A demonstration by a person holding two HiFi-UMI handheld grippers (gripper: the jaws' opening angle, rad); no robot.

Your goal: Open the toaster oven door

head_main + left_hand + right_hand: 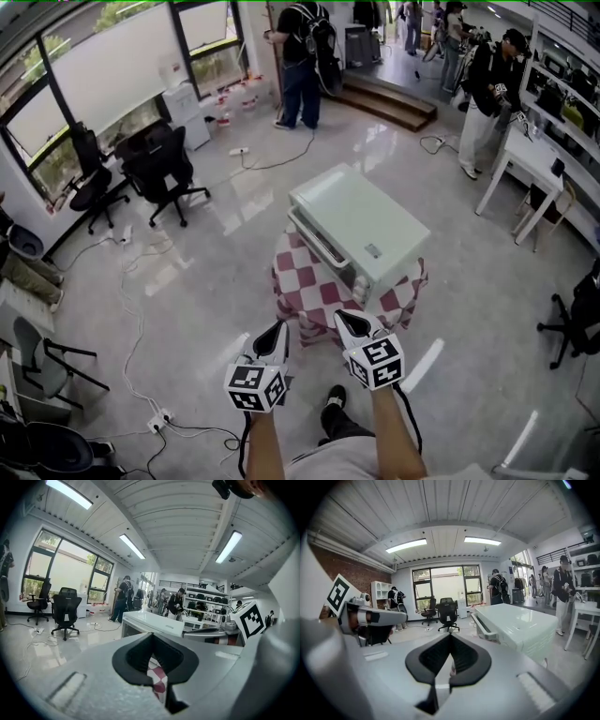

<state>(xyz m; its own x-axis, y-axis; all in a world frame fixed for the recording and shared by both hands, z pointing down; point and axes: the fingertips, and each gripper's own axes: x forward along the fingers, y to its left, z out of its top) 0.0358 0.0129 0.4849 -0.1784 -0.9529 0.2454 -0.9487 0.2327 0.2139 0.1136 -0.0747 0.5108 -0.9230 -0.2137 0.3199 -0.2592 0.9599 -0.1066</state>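
Well, the toaster oven [361, 225] sits at twelve o'clock on its checked-cloth table [314, 291], door [323, 251] shut, so the whole job remains. The left gripper [275, 335] and right gripper [349, 325] hang short of it, jaws pinched together on nothing; office chairs [159, 169] at ten o'clock and floor cables [141, 328] at eight lie well clear.

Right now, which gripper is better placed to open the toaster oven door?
Probably the left gripper: the door handle faces its side, so it can come straight at it. The right gripper points at a corner of the toaster oven.
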